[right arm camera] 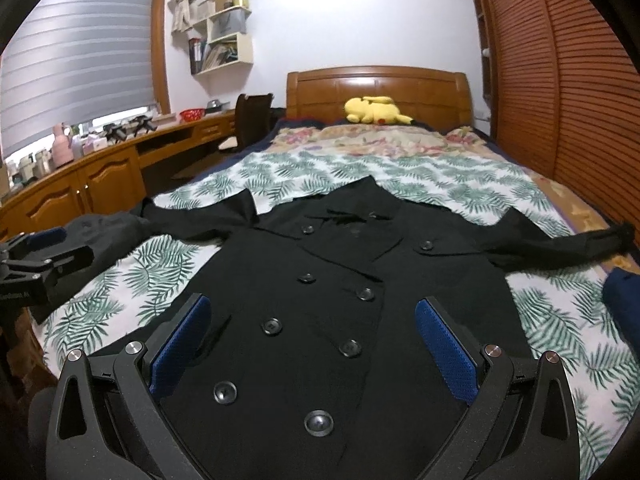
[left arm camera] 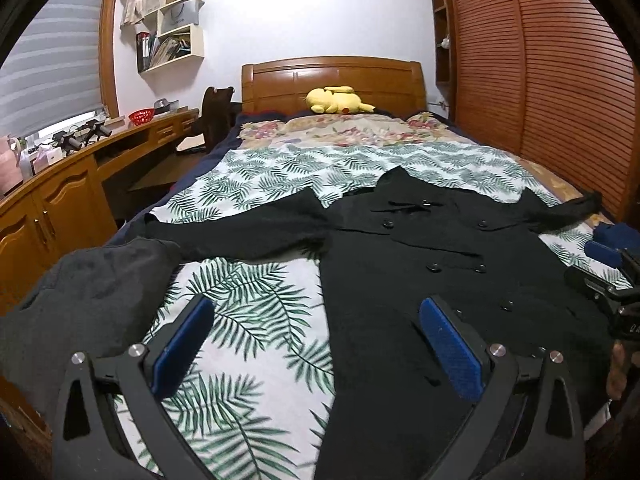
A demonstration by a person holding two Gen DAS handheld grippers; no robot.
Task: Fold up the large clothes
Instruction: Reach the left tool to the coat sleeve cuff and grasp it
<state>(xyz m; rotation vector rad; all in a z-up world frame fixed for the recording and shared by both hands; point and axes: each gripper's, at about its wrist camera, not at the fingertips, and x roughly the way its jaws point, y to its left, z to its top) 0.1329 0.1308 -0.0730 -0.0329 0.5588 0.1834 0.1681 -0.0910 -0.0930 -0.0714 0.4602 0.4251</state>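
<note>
On the bed [right arm camera: 560,312], black coat [right arm camera: 320,300] spread flat beneath left tool [left arm camera: 316,344] and right tool [right arm camera: 312,340], both spread, empty.

The black coat's [right arm camera: 320,300] near hem ran off the bottom edge in both views, partly behind the hand-held gripper frames. Its left sleeve end disappeared under a dark grey garment [left arm camera: 92,280], itself cut off at the left edge. A dark blue item [right arm camera: 624,308] was clipped at the right edge. The small things on the counter [right arm camera: 100,168] were too small to identify.
</note>
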